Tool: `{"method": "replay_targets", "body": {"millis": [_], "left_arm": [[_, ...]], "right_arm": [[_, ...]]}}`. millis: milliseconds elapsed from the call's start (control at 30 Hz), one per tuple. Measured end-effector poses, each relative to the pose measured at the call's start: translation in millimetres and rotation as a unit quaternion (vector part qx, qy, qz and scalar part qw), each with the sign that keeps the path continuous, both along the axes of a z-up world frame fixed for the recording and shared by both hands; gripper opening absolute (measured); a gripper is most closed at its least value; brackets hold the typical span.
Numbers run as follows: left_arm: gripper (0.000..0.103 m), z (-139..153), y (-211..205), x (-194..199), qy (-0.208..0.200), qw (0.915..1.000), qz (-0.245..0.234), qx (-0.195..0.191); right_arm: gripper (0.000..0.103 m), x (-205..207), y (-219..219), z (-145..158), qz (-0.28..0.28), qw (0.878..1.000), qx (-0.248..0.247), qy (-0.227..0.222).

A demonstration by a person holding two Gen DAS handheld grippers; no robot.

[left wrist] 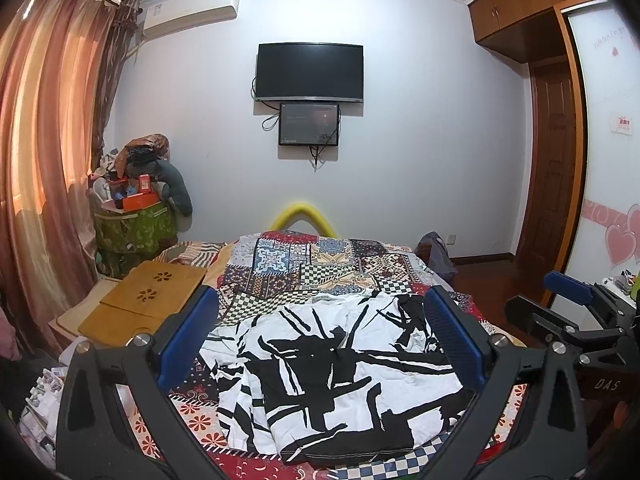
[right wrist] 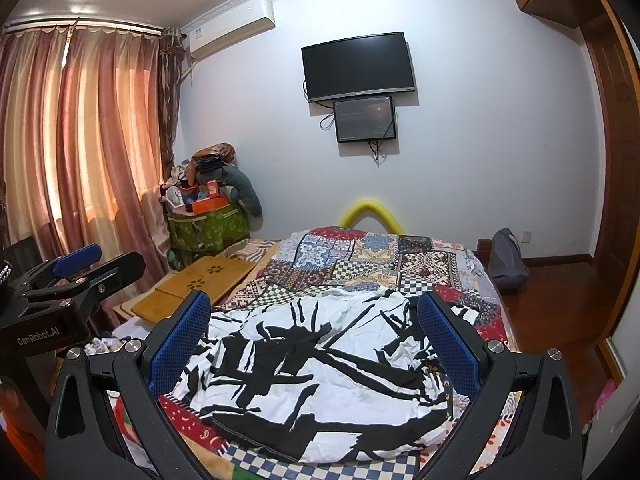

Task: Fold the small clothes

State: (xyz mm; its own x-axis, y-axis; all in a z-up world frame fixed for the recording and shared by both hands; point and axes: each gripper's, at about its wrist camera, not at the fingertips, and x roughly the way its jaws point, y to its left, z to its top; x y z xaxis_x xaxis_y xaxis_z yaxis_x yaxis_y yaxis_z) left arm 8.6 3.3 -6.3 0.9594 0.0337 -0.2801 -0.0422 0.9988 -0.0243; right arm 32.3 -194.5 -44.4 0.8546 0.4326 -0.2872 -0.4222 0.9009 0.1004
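A black-and-white patterned small garment (left wrist: 332, 376) lies rumpled and partly doubled over on the patchwork bedspread (left wrist: 304, 268); the right wrist view shows it as well (right wrist: 320, 372). My left gripper (left wrist: 320, 336) hangs above its near part, open, blue pads wide apart with nothing between them. My right gripper (right wrist: 316, 340) is likewise open over the cloth. In the left wrist view the right gripper (left wrist: 576, 312) shows at the right edge. In the right wrist view the left gripper (right wrist: 76, 276) shows at the left edge.
A wooden lap desk (left wrist: 148, 300) rests on the bed's left side. A green bin piled with clutter (left wrist: 136, 216) stands by the curtain. A yellow foam tube (left wrist: 304, 216) peeks over the bed's far end. A grey bag (right wrist: 506, 256) sits on the wooden floor at right.
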Motion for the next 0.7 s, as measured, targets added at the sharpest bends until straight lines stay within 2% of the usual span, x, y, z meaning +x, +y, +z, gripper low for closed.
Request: {"method": "replay_targets", "body": {"millis": [700], "left_arm": [[0.103,-0.7,1.7,2.3,0.004,1.0,0.001,-0.001]], "right_arm": [[0.103,0.2,-0.6,0.4,-0.001,1.0,-0.001,-0.001]]}}
